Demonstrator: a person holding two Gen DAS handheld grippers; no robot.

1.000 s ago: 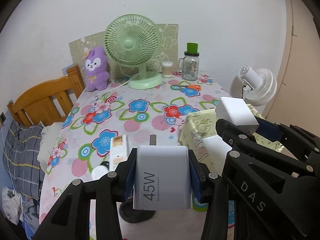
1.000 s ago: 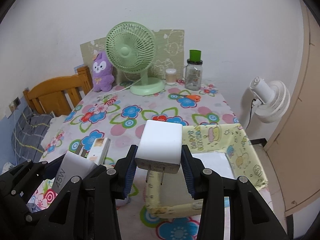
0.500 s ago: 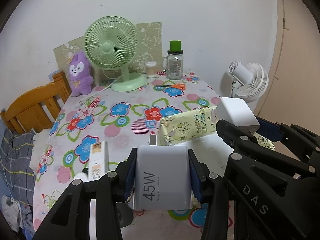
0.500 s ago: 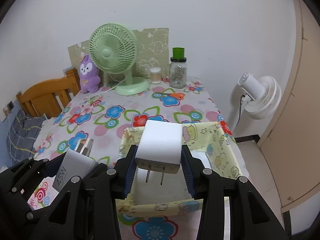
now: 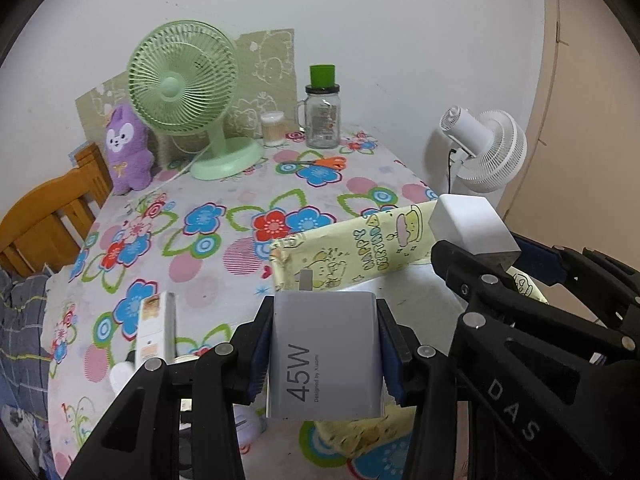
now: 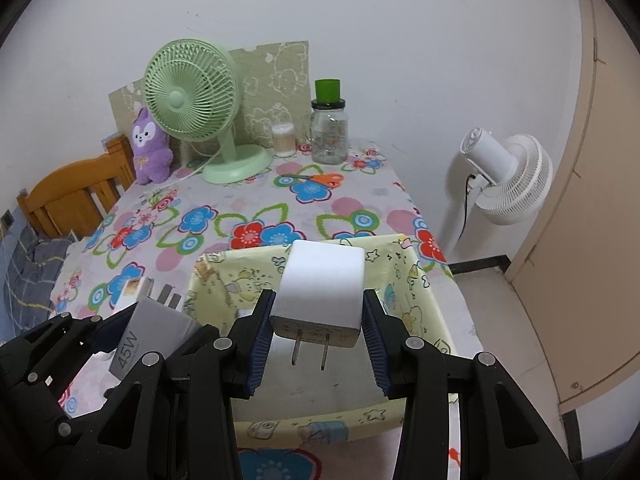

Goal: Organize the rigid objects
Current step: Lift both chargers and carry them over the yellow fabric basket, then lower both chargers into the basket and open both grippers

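Both chargers are stiff, light, slick plastic w/ flat sides: your left gripper (image 5: 324,354) has its jaws clamped on the grey 45W charger (image 5: 324,356), right gripper (image 6: 318,320) on the white charger (image 6: 320,292), so hold mid-body over the yellow box (image 6: 420,280) at the worktop's (image 6: 248,200) near right corner.

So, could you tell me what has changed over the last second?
Both grippers have carried their chargers over toward the yellow box: the right gripper now holds the white charger over its opening, and the left gripper brings the grey charger to its edge. Both grips stayed shut, and nothing was released.
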